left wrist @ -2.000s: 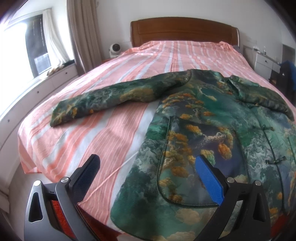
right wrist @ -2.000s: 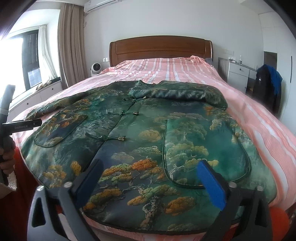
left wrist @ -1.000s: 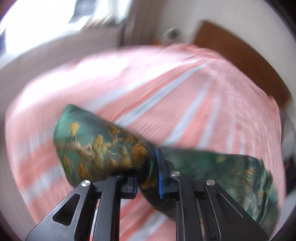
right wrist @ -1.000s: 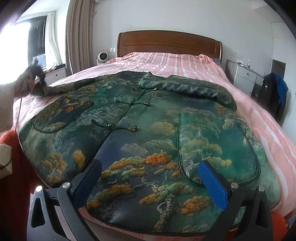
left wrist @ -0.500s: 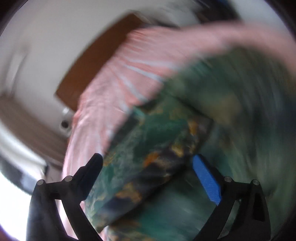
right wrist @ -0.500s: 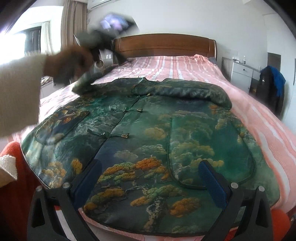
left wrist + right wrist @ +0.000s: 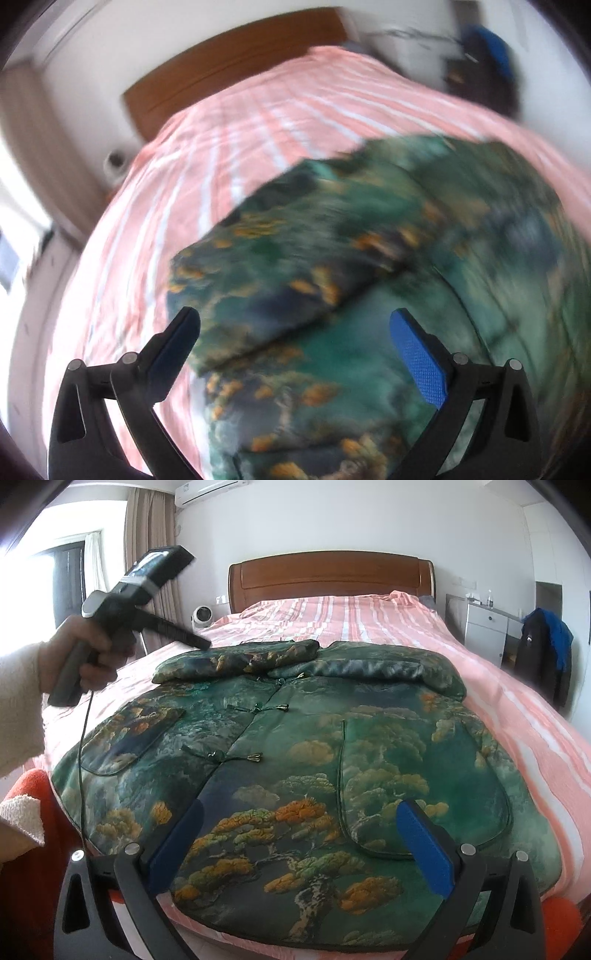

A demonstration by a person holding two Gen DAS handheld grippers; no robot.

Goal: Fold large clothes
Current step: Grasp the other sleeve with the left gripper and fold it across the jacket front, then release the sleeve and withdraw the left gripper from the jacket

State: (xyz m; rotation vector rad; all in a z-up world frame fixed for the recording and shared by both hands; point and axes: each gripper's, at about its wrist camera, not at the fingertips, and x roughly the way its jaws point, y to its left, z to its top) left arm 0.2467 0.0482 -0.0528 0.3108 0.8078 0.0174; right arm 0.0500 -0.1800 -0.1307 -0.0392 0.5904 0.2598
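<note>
A large green padded jacket (image 7: 295,760) with orange tree print lies front-up on the pink striped bed (image 7: 369,620). Its left sleeve (image 7: 236,662) lies folded across the chest near the collar; the right sleeve (image 7: 388,670) is folded across too. In the blurred left wrist view the folded sleeve (image 7: 295,269) lies on the jacket body (image 7: 406,332). My left gripper (image 7: 293,325) is open and empty above the sleeve; it also shows held up in the air in the right wrist view (image 7: 195,640). My right gripper (image 7: 301,814) is open and empty over the jacket hem.
A wooden headboard (image 7: 328,576) stands at the far end. A small white fan (image 7: 202,616) is at the back left by the curtain (image 7: 147,554). A white dresser (image 7: 487,627) and a dark jacket on a chair (image 7: 546,653) stand at the right.
My left gripper took the left sleeve, carried it across onto the chest, let go and opened, then lifted away. My right gripper has stayed open near the hem.
</note>
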